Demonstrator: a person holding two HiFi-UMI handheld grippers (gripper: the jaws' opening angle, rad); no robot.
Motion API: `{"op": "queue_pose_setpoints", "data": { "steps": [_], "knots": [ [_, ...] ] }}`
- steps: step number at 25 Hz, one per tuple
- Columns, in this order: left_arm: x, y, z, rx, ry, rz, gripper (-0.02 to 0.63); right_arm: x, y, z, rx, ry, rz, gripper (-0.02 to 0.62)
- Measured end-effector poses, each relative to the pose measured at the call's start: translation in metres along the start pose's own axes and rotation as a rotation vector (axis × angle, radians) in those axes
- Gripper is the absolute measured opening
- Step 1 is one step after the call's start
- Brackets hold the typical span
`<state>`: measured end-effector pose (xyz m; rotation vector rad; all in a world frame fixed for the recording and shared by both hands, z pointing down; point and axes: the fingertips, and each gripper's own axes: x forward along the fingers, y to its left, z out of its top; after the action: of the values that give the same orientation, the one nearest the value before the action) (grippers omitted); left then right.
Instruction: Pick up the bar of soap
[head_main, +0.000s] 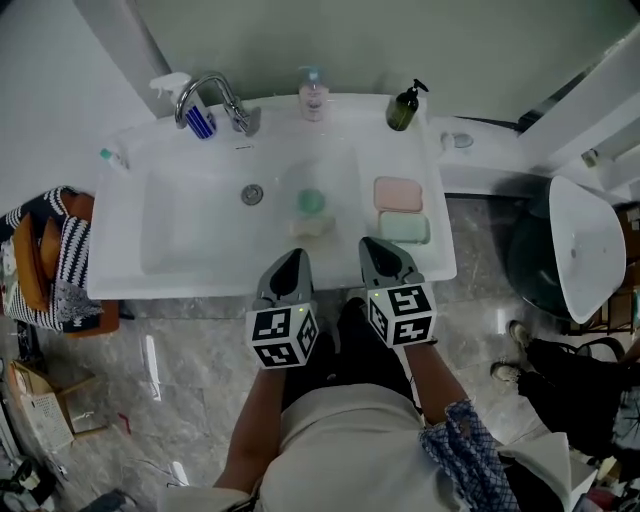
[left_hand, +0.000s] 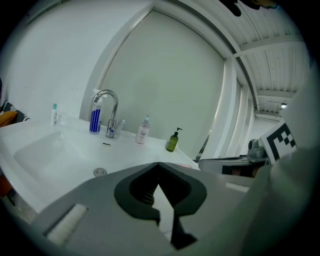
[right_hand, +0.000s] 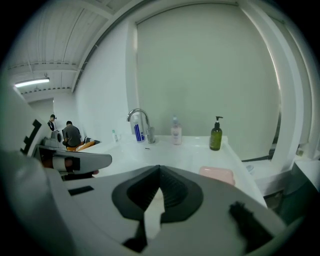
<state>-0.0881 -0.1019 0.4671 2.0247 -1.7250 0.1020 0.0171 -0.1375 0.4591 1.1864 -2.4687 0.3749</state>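
Sink ledge (head_main: 438, 212) holds a pink bar (head_main: 398, 193) beyond right gripper (head_main: 385, 248), jaws closed.

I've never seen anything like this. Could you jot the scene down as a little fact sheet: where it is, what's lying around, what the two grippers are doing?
Place: white sink, person standing in front
Back edge: faucet, blue striped bottle, pink pump bottle, green pump bottle
Right ledge: pink bar, green bar nearer the person
Basin: round green thing, pale block
Left gripper: shut, empty
Right gripper: shut, empty, just short of the green bar
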Motion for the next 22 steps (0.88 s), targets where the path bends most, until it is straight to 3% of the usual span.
{"op": "queue_pose_setpoints", "data": {
  "steps": [10,22],
  "knots": [
    [0.001,-0.012,-0.001,0.027,0.009,-0.059,0.009,-0.009,0.000,-0.010,-0.006,0.017,-0.045,0.014],
    [-0.001,-0.012,-0.006,0.035,0.018,-0.062,0.009,-0.011,0.002,-0.017,-0.037,0.030,-0.051,0.014]
  ]
}}
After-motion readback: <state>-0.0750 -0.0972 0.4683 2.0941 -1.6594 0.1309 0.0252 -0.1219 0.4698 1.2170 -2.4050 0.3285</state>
